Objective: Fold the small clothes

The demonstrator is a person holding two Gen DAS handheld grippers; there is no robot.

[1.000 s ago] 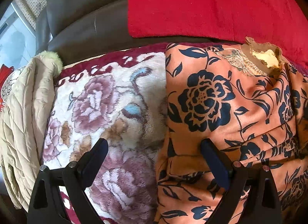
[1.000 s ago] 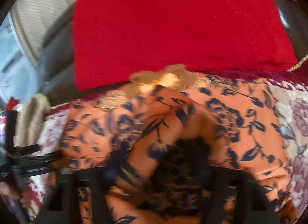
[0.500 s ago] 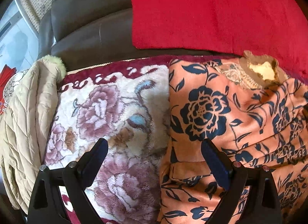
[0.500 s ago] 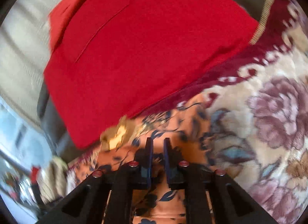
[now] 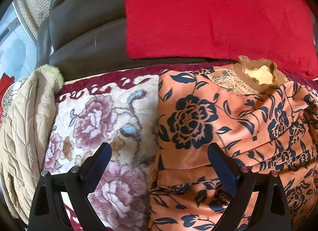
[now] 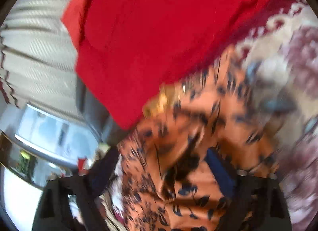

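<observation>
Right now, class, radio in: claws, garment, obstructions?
Left claw open, empty. Right claw just opened over orange floral top, not pinching. Beige jacket at the side, clear.

The left tool point(image 5: 159, 156) has black angular arms, dark blue pads on its fingers point(image 5: 220, 163) and round silver and reddish screws. The right tool point(image 6: 161, 161) looks alike, blurred.

A dark brown leather sofa backrest point(image 5: 83, 38) fills the upper left of the left wrist view, with a red plush blanket point(image 5: 214, 16) draped over it at upper right. A cream floral fleece blanket with a maroon border point(image 5: 103, 123) covers the seat, and a bright window point(image 5: 14, 48) shows at far left.
</observation>
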